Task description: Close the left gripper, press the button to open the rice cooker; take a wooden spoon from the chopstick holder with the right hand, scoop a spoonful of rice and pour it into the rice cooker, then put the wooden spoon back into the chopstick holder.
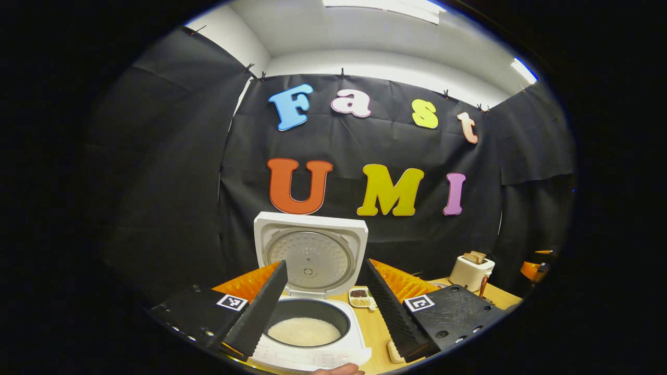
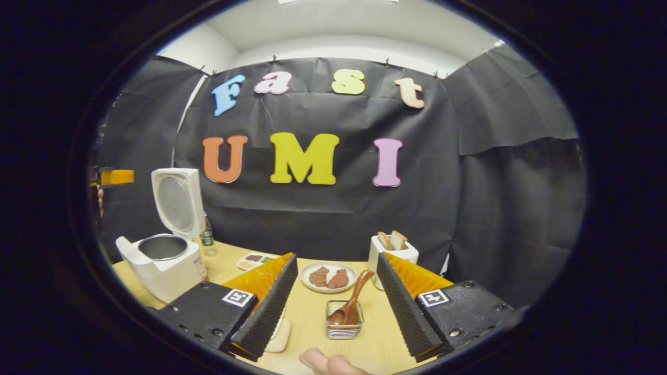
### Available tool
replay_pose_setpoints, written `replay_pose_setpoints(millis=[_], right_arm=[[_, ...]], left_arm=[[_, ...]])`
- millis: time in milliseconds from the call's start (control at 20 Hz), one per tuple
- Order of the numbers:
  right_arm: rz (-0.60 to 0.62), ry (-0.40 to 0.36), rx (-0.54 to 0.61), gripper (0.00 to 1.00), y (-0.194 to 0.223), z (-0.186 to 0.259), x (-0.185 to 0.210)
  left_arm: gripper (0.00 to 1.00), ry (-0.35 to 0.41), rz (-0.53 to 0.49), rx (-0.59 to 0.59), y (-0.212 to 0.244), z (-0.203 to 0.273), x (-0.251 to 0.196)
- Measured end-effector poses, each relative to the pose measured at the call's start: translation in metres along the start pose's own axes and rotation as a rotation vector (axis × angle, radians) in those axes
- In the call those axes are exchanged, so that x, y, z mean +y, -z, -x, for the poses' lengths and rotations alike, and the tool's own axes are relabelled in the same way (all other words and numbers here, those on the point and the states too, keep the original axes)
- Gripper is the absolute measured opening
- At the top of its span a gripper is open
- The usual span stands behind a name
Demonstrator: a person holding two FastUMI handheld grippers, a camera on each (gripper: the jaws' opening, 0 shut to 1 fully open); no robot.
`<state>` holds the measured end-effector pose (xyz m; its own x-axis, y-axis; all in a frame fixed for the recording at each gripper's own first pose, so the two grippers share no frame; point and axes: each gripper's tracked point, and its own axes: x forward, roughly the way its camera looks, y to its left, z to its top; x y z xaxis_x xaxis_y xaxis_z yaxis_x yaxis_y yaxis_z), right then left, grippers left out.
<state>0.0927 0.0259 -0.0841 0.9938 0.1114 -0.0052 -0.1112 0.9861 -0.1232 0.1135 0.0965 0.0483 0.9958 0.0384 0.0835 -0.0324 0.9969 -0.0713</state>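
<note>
Left gripper view has your left gripper (image 1: 325,304) spread wide, its two fingers apart and holding nothing. Straight ahead between them sits the rice cooker (image 1: 311,333), its lid (image 1: 310,255) standing upright at the back and white rice (image 1: 304,332) lying in the pot. Just past the right finger is a small divided dish (image 1: 360,298) of grains, and farther off to the right a toaster (image 1: 471,271) with bread in its slots. A fingertip (image 1: 338,370) of your hand peeks in at the bottom edge.

Right gripper view shows your right gripper (image 2: 338,304) also spread, fingers well apart and empty. Between them, close ahead, stands the chopstick holder (image 2: 343,325), a small mesh basket, with the wooden spoon (image 2: 351,304) resting in it, bowl down and handle leaning up to the right. Beyond it is a plate (image 2: 329,277) with two brown pieces, possibly meat, though it is too small to be sure. The toaster stands behind the right finger. Far to the left the open cooker sits on the table (image 2: 307,312), with a small bottle (image 2: 208,240) beside it. A pale object lies under the left finger, partly hidden.
</note>
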Motion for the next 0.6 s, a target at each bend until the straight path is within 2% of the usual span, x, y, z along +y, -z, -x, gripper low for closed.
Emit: replay_pose_setpoints(millis=[200,400,500,600], right_arm=[[-0.018,-0.025,0.015,0.99,0.008,0.013,0.019],[-0.041,-0.085,0.007,1.0,0.007,0.018,0.044],[-0.024,-0.085,0.0,1.0,0.007,0.018,0.044],[-0.02,-0.101,0.001,1.0,0.011,0.019,0.047]], left_arm=[[0.94,0.026,0.032,-0.026,-0.022,-0.041,0.004],[0.94,0.015,0.085,-0.04,-0.049,-0.086,0.022],[0.94,0.068,0.085,-0.079,-0.065,-0.105,0.021],[0.94,0.033,0.068,-0.142,-0.086,-0.122,0.035]])
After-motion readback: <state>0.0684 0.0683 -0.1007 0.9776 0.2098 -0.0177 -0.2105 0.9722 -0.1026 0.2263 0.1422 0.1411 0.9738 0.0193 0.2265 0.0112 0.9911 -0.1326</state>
